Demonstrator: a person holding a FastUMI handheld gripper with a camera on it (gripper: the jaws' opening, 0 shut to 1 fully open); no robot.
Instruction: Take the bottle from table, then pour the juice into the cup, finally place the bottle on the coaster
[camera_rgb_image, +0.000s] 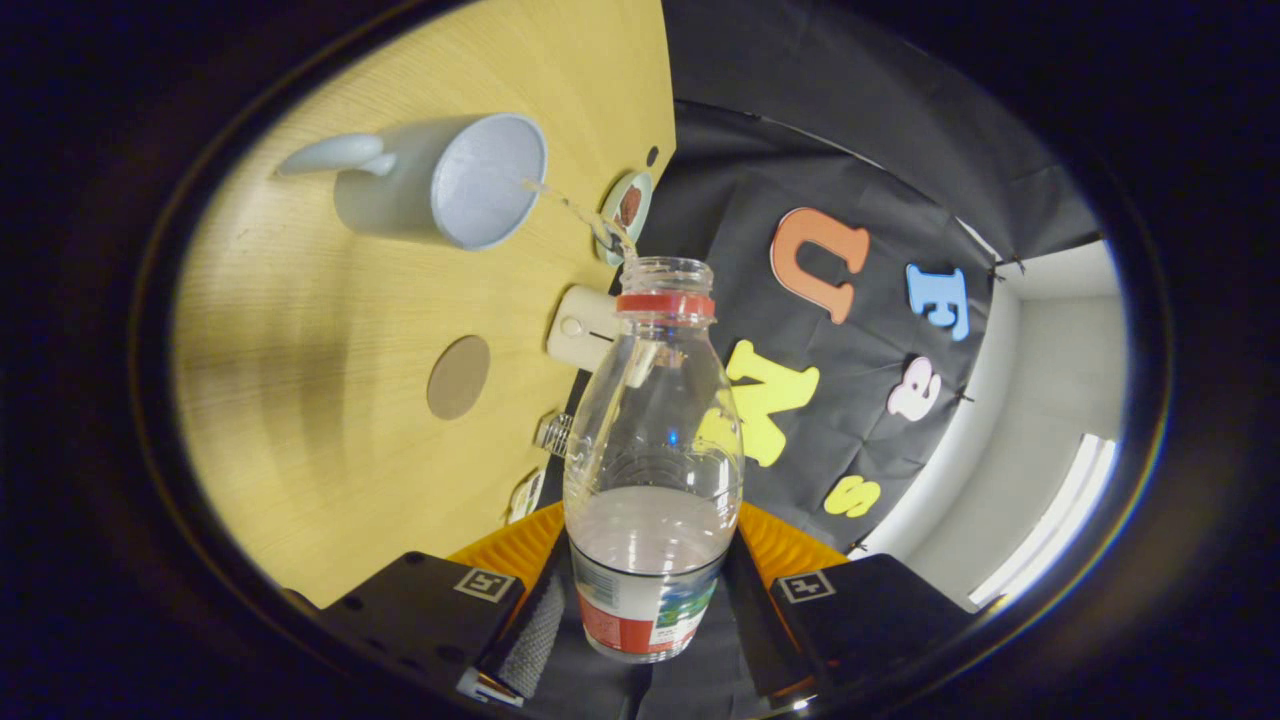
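Note:
My gripper (648, 610) is shut on a clear plastic bottle (655, 440) with a red neck ring and a red label, both fingers pressing its lower body. The bottle is uncapped and tipped over, so the whole view is rolled sideways. A thin stream (580, 212) of clear liquid runs from its mouth into the pale grey cup (470, 180), which has a handle on its far side and stands on the wooden table (330, 400). Some liquid still sits in the bottle's lower part. A round brown coaster (459, 377) lies flat on the table between the cup and my fingers.
A small cream box (583, 327) sits near the table's edge behind the bottle. A small dish with something dark in it (628, 208) lies beyond the bottle's mouth. A small clear item (555, 434) and a label-like piece (524, 494) rest at the table edge.

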